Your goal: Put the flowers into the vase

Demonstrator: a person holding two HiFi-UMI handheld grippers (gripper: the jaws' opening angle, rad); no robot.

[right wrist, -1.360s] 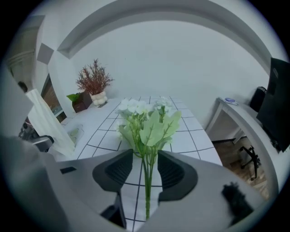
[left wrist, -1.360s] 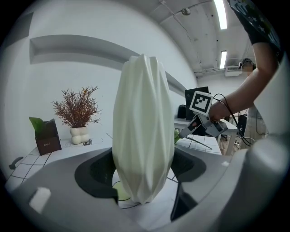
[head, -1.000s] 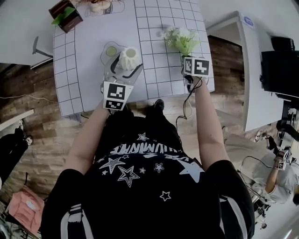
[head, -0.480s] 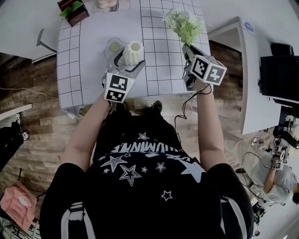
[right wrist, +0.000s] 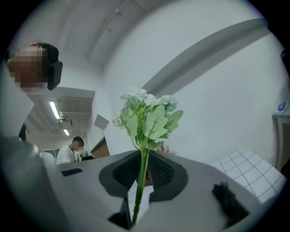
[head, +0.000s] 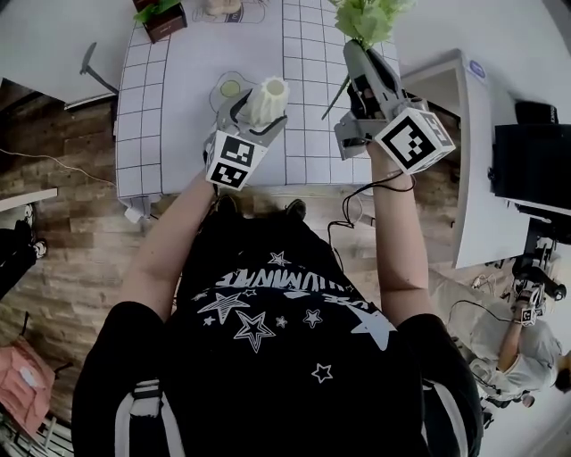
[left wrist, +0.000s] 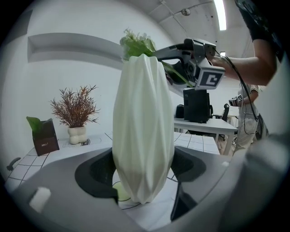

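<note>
A white faceted vase [head: 266, 100] stands upright on the gridded table [head: 169, 134], and my left gripper [head: 252, 118] is shut on its lower body. In the left gripper view the vase [left wrist: 142, 127] fills the gap between the jaws [left wrist: 142, 183]. My right gripper [head: 354, 55] is held up to the right of the vase, shut on the stem of a bunch of pale green and white flowers [head: 368, 16]. In the right gripper view the flowers [right wrist: 147, 115] rise from between the jaws [right wrist: 142, 176]. The bunch [left wrist: 136, 43] shows just behind the vase's mouth.
At the table's far edge stand a dark box with a green leaf [head: 162, 16] and a dried plant in a white pot [left wrist: 74, 113]. A green round mark [head: 230, 87] lies left of the vase. A white cabinet [head: 473, 134] stands right of the table.
My right gripper has lifted the flowers off the table and swung from pointing down to level, now high beside the vase. My left gripper keeps its hold on the vase.
</note>
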